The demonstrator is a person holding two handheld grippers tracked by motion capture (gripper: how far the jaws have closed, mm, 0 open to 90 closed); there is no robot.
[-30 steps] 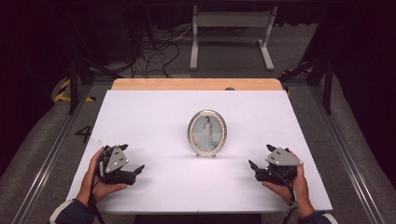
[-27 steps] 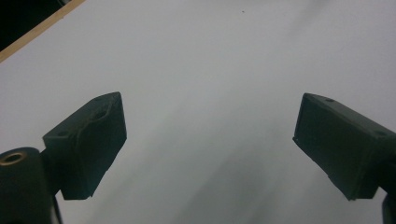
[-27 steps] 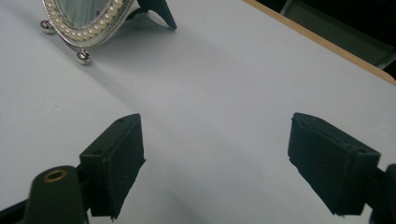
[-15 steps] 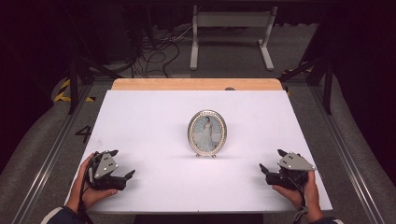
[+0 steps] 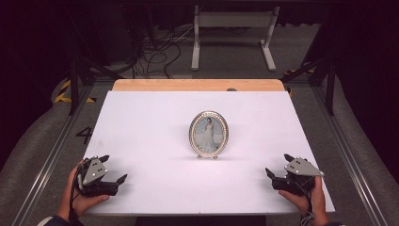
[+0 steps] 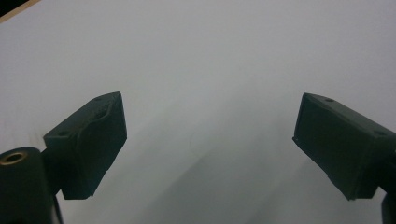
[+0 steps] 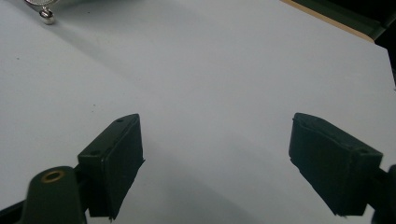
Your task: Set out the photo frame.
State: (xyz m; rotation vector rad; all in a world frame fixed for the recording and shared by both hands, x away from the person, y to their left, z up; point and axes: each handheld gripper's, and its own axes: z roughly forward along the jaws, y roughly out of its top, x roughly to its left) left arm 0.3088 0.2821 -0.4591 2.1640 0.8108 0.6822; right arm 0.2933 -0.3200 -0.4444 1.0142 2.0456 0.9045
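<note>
A small oval silver picture frame with a portrait of a figure in white stands upright in the middle of the white table. My left gripper rests near the table's front left corner, open, with nothing between its jaws. My right gripper sits near the front right corner, also open and empty. In the left gripper view the gripper looks over bare white tabletop. In the right gripper view the gripper is wide apart, and a foot of the frame shows at the top left.
A wooden strip runs along the table's far edge. Beyond it lie cables and a white metal stand on the floor. Metal rails flank the table on both sides.
Both grippers have drawn back toward the front corners of the table, the left one leftward and the right one rightward. The picture frame has not moved.
</note>
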